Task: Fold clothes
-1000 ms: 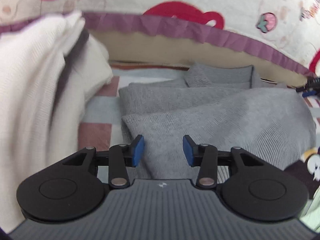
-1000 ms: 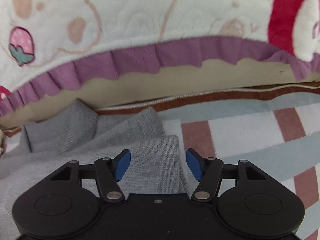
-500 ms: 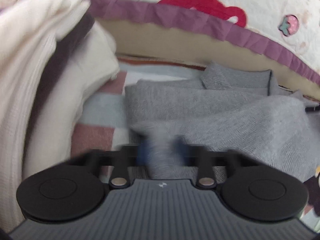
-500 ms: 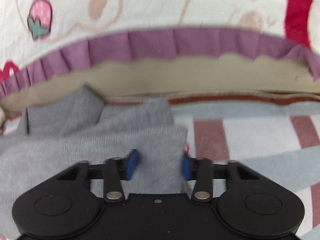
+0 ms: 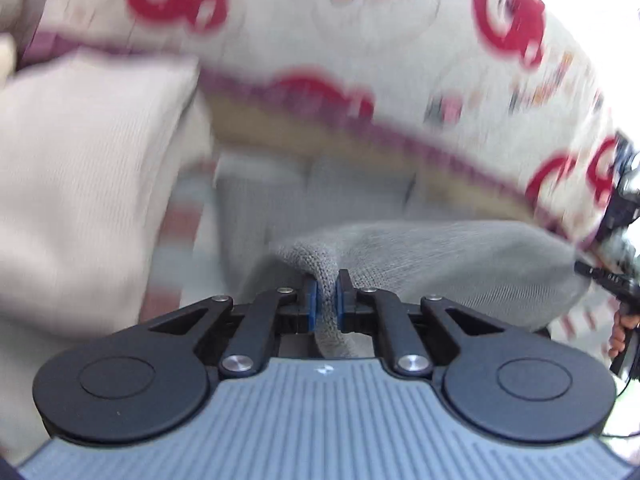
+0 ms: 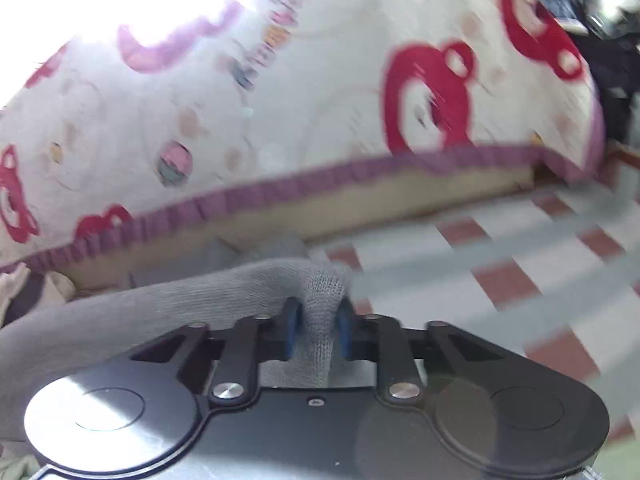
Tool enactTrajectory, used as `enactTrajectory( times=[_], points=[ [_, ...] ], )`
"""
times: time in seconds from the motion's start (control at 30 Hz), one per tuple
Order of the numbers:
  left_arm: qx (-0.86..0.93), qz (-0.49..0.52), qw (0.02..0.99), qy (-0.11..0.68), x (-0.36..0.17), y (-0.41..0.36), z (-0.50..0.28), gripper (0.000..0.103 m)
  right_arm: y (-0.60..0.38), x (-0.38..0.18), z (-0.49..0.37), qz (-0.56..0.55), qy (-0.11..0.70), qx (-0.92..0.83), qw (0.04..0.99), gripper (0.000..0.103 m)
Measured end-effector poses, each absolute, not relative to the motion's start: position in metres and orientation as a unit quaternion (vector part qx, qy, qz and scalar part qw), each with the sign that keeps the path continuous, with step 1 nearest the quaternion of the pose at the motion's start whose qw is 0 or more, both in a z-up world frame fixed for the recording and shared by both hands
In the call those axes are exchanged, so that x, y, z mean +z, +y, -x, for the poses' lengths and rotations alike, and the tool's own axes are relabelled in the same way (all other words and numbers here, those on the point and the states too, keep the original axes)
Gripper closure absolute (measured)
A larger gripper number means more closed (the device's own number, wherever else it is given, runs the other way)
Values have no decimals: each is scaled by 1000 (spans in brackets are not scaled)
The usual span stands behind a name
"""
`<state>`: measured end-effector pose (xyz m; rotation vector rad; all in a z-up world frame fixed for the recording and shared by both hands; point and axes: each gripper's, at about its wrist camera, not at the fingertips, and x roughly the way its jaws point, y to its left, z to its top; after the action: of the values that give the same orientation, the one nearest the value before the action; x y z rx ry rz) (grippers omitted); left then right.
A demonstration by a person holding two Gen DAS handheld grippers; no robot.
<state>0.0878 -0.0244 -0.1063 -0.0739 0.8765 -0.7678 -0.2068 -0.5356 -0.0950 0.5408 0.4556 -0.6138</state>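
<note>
Since a second ago: both tongs gone from standing wide over the flat garment to clamped on it, edge lifted off the bed, views tilted upward and blurred with motion. Left gripper [image 5: 326, 294]: narrow, blue pads pinching a bunched fold of the grey knit sweater [image 5: 460, 256]. Right gripper [image 6: 316, 328]: narrow likewise, holding the same sweater [image 6: 168, 300] at its right near corner. Sweater: near edge raised and slung between the two grips, far part with collar seemingly lying on the checked bedsheet [image 6: 520, 256], though blurred. Cream garment [image 5: 80, 184]: heaped at left, apart from the grips. Printed quilt with purple frill [image 6: 280, 120]: along the far side. Progress, as judged: a fold under way, near edge picked up; laying it over and flattening left to do.
</note>
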Motion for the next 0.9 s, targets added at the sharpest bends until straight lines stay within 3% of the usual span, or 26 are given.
enactTrajectory(
  times=[0.03, 0.13, 0.3, 0.5, 0.8, 0.9],
  points=[
    [-346, 26, 823, 449, -116, -21, -81, 92, -538, -108, 220, -299, 236, -314, 870, 50],
    [-312, 69, 789, 524, -134, -5, -69, 92, -544, -146, 259, -408, 281, -362, 790, 50],
    [-312, 172, 751, 556, -133, 11, -68, 62, -553, -149, 280, -515, 254, -356, 738, 48],
    [-276, 284, 674, 624, -172, 7, -58, 61, -546, -148, 249, -603, 270, -286, 694, 45],
    [-204, 237, 740, 596, -192, -40, -62, 55, -542, -171, 206, -578, 321, -272, 699, 42],
    [-185, 243, 746, 592, -196, -50, -68, 47, -544, -175, 196, -568, 322, -279, 705, 34]
  ],
)
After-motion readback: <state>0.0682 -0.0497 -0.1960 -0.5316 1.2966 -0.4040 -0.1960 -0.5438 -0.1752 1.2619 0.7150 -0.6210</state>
